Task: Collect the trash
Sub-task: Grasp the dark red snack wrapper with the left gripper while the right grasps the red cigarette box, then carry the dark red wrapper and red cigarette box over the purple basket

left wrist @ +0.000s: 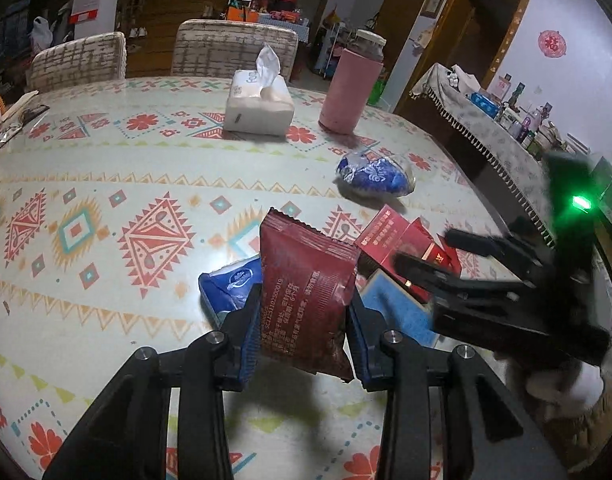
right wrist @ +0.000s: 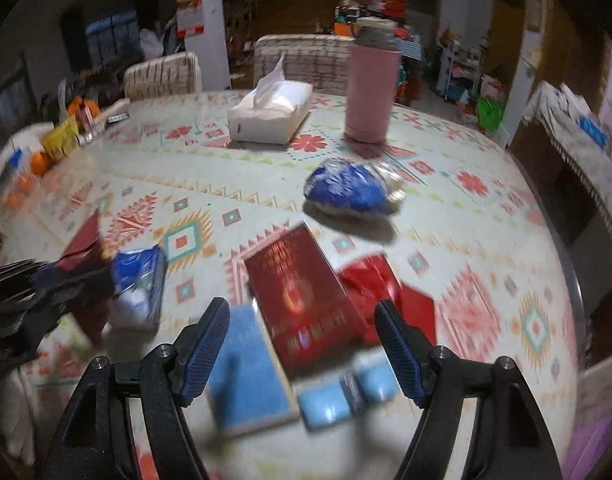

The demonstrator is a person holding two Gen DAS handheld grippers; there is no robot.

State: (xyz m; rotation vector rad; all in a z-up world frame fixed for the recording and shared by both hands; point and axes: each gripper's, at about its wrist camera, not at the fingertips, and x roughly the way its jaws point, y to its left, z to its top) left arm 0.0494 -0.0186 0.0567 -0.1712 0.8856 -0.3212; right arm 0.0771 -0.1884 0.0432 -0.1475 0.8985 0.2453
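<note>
My left gripper (left wrist: 306,320) is shut on a dark red snack wrapper (left wrist: 306,300) and holds it above the table. A blue wrapper (left wrist: 230,284) lies just behind it. My right gripper (right wrist: 302,340) is open, hovering over a red box (right wrist: 302,296) that lies between its fingers; it also shows in the left wrist view (left wrist: 421,252). A light blue pad (right wrist: 246,380) lies under the box. A crumpled blue-and-clear bag (right wrist: 349,188) lies further back. A red foil wrapper (right wrist: 373,280) lies right of the box.
A tissue box (left wrist: 258,108) and a pink bottle (left wrist: 347,92) stand at the back of the patterned table (left wrist: 106,184). Two chairs (left wrist: 230,48) stand behind. Snacks and oranges (right wrist: 54,144) sit at the far left. The table edge runs along the right.
</note>
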